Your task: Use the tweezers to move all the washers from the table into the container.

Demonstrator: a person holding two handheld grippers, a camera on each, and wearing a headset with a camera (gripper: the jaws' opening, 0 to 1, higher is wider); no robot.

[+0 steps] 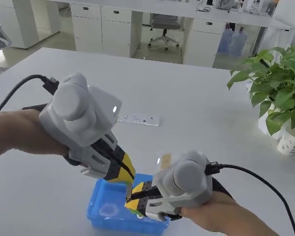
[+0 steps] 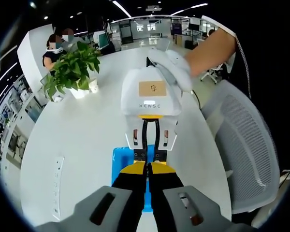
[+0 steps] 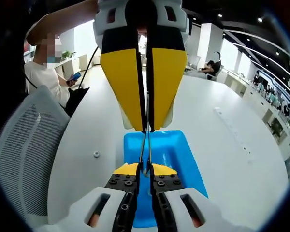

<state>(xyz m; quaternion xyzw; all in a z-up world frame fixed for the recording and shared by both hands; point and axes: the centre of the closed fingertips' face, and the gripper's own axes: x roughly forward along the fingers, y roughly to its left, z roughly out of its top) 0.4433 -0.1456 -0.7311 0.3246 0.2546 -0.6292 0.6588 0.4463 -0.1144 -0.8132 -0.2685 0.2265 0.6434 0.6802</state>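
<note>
1. Two-ended hold on the tweezers (image 3: 143, 147): left gripper (image 3: 145, 128) clamped tight on one end, right gripper (image 3: 145, 170) closed to a sliver on the other, apparently gripping too. Set nose to nose, likely to reseat or steady the thin tool.
2. Held directly over the blue container (image 3: 183, 159), probably so anything dropped lands inside.
3. Tweezer tips buried between jaws; load, if any, impossible to tell. Same for the faint round shape (image 1: 108, 209) on the container floor.
4. Lying on the table (image 3: 87, 121) just beside the container, on its near side toward the mesh chair (image 3: 24, 145): one small ring, seemingly a washer (image 3: 96, 154), not yet moved.
5. Printed on the right gripper's white body, in the left gripper view: lettering like "XENSE", last letters unsure. Above it, a tan sticker (image 2: 152, 88) with an unreadable scribble.
6. Far right in the head view: potted plant (image 1: 280, 93), pot markings too small to read.
</note>
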